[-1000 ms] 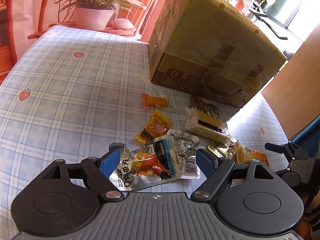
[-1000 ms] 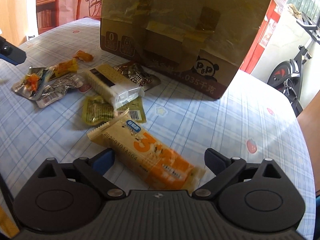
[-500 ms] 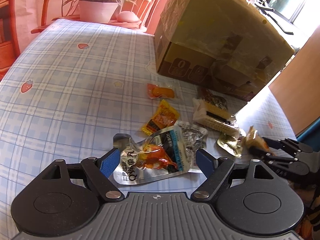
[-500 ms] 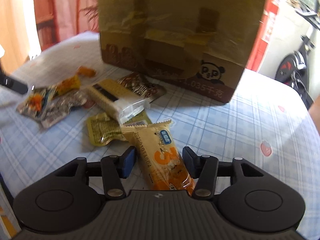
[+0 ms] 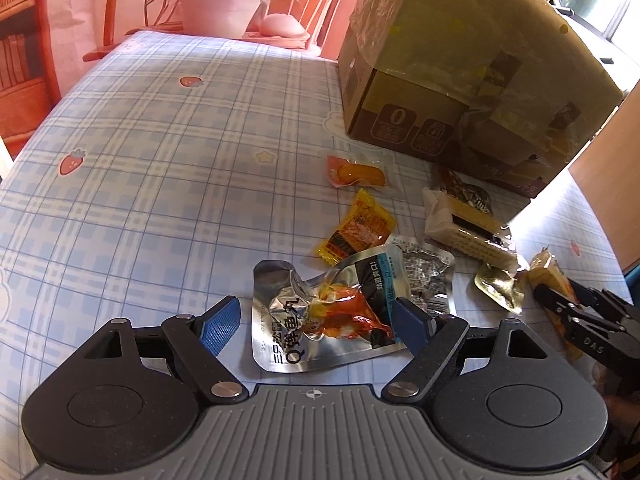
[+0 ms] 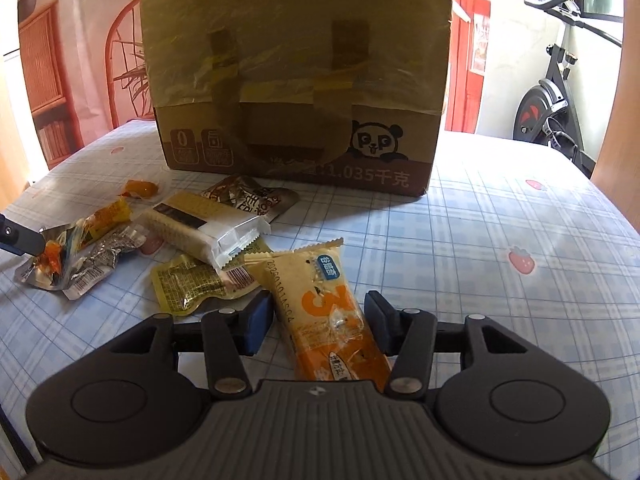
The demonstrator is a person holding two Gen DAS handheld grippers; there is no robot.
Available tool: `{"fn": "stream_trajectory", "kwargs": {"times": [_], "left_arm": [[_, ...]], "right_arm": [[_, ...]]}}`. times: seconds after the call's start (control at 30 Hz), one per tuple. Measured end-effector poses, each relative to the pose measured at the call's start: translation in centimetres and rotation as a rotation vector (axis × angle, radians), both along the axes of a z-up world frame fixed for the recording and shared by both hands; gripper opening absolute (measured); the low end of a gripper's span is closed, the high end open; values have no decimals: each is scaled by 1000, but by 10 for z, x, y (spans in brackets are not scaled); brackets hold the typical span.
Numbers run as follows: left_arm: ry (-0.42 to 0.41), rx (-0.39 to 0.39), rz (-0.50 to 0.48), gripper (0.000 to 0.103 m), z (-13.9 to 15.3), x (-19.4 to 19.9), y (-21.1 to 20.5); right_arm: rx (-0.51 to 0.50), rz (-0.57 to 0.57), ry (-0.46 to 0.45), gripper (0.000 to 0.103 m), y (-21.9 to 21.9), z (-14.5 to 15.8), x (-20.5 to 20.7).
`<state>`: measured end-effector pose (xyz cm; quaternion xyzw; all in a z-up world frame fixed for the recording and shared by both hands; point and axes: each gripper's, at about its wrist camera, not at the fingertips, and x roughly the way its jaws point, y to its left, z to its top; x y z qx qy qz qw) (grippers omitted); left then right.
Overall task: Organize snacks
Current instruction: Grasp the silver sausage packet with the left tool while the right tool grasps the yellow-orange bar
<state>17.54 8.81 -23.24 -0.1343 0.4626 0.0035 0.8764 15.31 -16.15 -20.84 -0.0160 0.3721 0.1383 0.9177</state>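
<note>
My left gripper (image 5: 316,320) is open, its blue pads on either side of a silver fish snack pouch (image 5: 320,312) that lies on the tablecloth. My right gripper (image 6: 318,316) is shut on an orange and cream snack bar (image 6: 324,312) and holds it just above the table. In the left wrist view the right gripper (image 5: 560,300) shows at the right edge, holding that bar (image 5: 550,276). Loose snacks lie between: a cracker pack (image 6: 200,228), a gold pouch (image 6: 188,288), a yellow packet (image 5: 356,228), a small orange packet (image 5: 354,172) and a brown pouch (image 6: 248,196).
A large cardboard box (image 6: 300,92) with a panda print stands on the table behind the snacks. The blue checked tablecloth (image 5: 140,160) stretches to the left. A potted plant (image 5: 218,8) stands beyond the far edge. An exercise bike (image 6: 552,96) stands at the right.
My right gripper has closed on the orange snack bar, turned it lengthwise and lifted it slightly. My left gripper has stayed open over the silver pouch, drawing back a little.
</note>
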Motion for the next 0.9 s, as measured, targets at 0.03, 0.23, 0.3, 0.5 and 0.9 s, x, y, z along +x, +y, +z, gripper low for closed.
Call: {"fn": "stream_trajectory", "kwargs": {"times": [0.03, 0.23, 0.3, 0.5, 0.9], "left_arm": [[4, 4, 1, 85, -1, 1, 0], [4, 21, 11, 84, -4, -1, -2], [-1, 72, 52, 83, -4, -3, -2], [-9, 81, 50, 83, -6, -2, -2], [-70, 115, -17, 63, -7, 1, -17]], "right_arm": [[4, 0, -1, 54, 0, -1, 0], [12, 1, 1, 54, -2, -2, 1], [16, 1, 1, 54, -3, -2, 1], [20, 1, 1, 54, -3, -2, 1], [22, 2, 2, 54, -3, -1, 1]]}}
